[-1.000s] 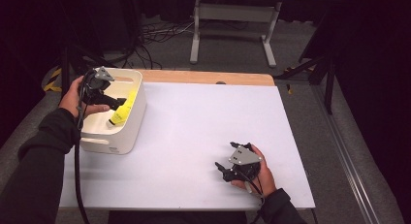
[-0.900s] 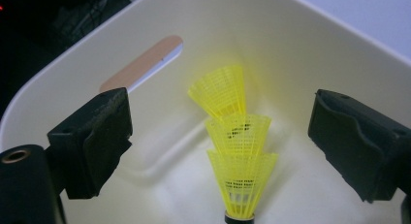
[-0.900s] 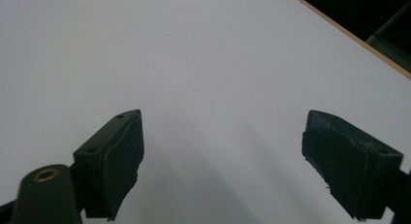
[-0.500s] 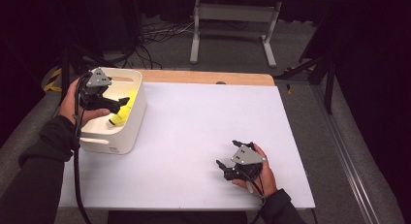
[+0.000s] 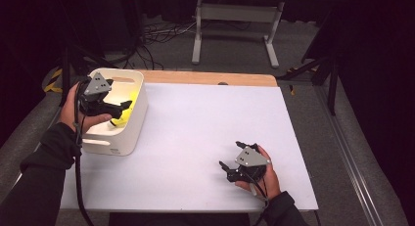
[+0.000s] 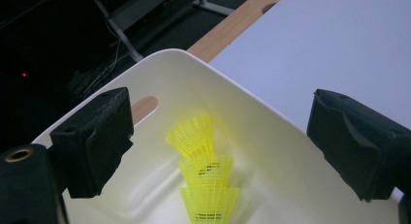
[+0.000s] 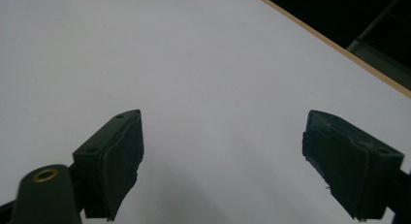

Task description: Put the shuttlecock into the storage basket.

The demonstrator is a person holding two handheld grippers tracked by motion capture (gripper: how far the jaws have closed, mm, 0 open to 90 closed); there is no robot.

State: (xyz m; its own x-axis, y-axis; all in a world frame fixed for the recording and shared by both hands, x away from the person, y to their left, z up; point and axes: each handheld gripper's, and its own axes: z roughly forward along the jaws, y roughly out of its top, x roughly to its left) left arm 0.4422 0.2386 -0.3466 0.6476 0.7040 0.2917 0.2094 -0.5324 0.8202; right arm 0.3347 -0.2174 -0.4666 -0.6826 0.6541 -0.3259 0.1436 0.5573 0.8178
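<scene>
A white bin (image 5: 128, 133) stands at the table's left side. Inside it lies a stack of yellow plastic shuttlecocks (image 6: 205, 183), also seen as a yellow patch (image 5: 122, 116) from above. My left gripper (image 5: 125, 106) hovers over the bin's opening, open, with its jaws wide apart (image 6: 220, 141) above the shuttlecocks and nothing between them. My right gripper (image 5: 234, 161) rests low over the white table near the front right, open and empty (image 7: 220, 161).
The white tabletop (image 5: 205, 128) has a wooden strip (image 5: 210, 78) along its far edge. Beyond the table stand a metal frame (image 5: 235, 20), cables on the floor and dark stands at the right.
My left gripper has shifted back toward the person's side over the bin and the shuttlecocks now lie loose in the bin. The right gripper has barely moved.
</scene>
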